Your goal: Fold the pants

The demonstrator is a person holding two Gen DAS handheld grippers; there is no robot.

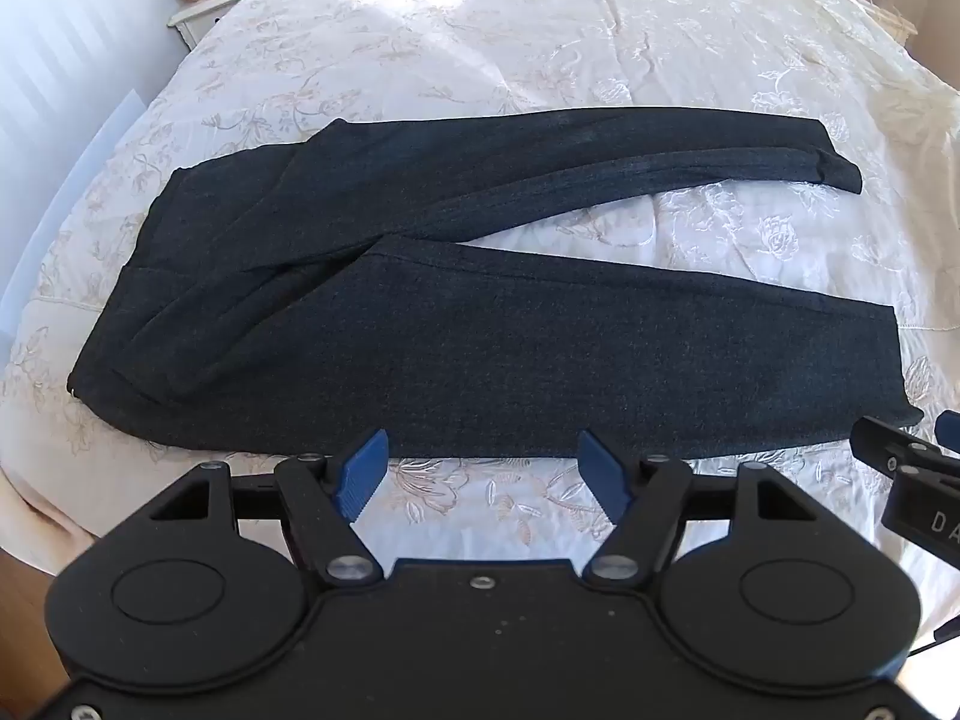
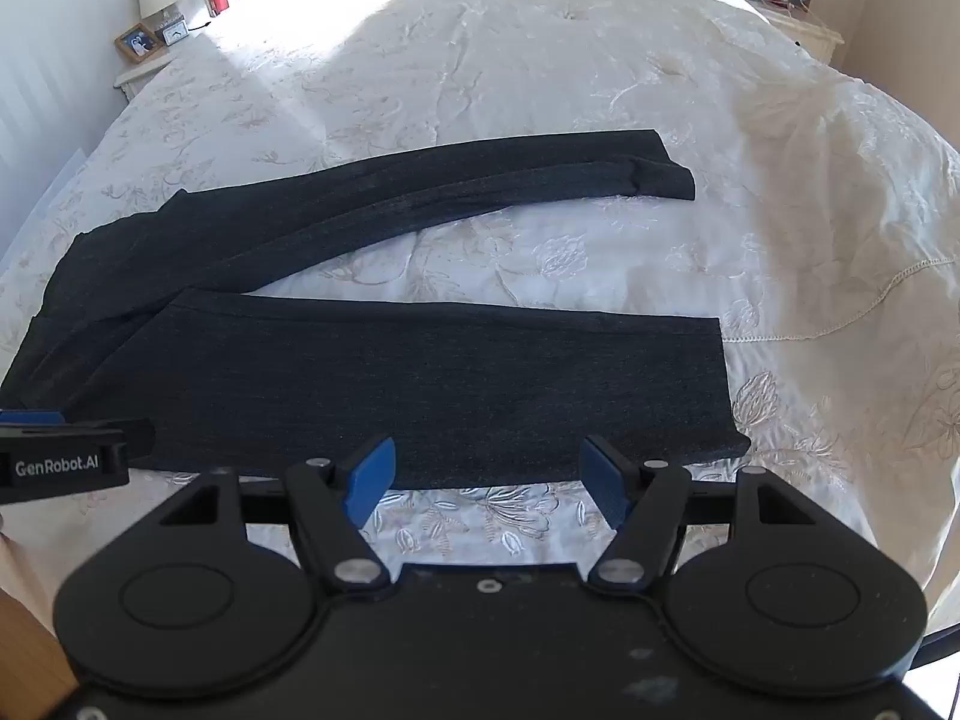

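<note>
while pants [image 1: 456,324] lie flat, bedspread [image 1: 540,60] surrounds.

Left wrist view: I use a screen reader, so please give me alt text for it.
Dark pants lie spread on a white embroidered bedspread, legs apart, pointing right. The left gripper hovers at their near edge, blue fingers open and empty.

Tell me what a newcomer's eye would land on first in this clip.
The dark pants stand out, spread flat across the middle of the pale embroidered bedspread, waist to the left, two legs splayed apart toward the right. Below the near leg, the left gripper and right gripper hover open and empty.
</note>
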